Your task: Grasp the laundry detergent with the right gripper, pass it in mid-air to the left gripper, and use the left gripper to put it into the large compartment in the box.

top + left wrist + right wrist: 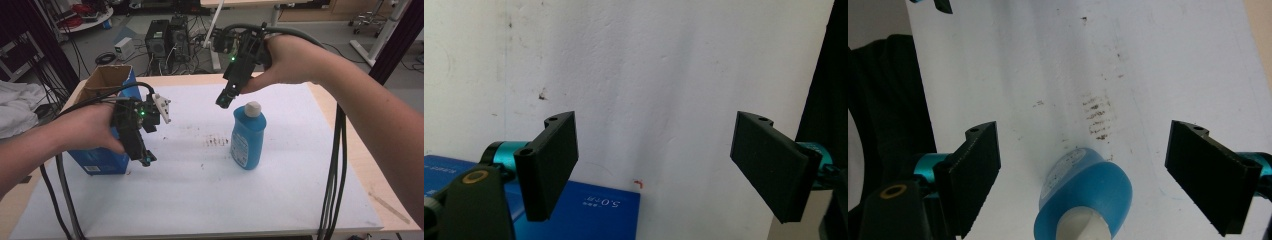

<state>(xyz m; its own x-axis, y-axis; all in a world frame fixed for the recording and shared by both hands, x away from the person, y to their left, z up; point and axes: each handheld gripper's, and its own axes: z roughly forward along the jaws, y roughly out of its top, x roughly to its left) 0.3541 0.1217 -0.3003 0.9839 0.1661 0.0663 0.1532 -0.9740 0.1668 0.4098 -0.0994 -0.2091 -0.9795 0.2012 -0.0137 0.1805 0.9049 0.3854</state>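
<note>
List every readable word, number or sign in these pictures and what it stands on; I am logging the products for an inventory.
"5.0" followed by a blurred character: on the blue cardboard box, seen upside down in the left gripper view.
Pale print at that box's left edge: too blurred to read.
White label on the box in the high view: too small to read.
Label on the blue bottle: too small and blurred to read.

Box [107, 120] at sheet's [280, 200] left edge, bottle [247, 136] upright right of it
</note>
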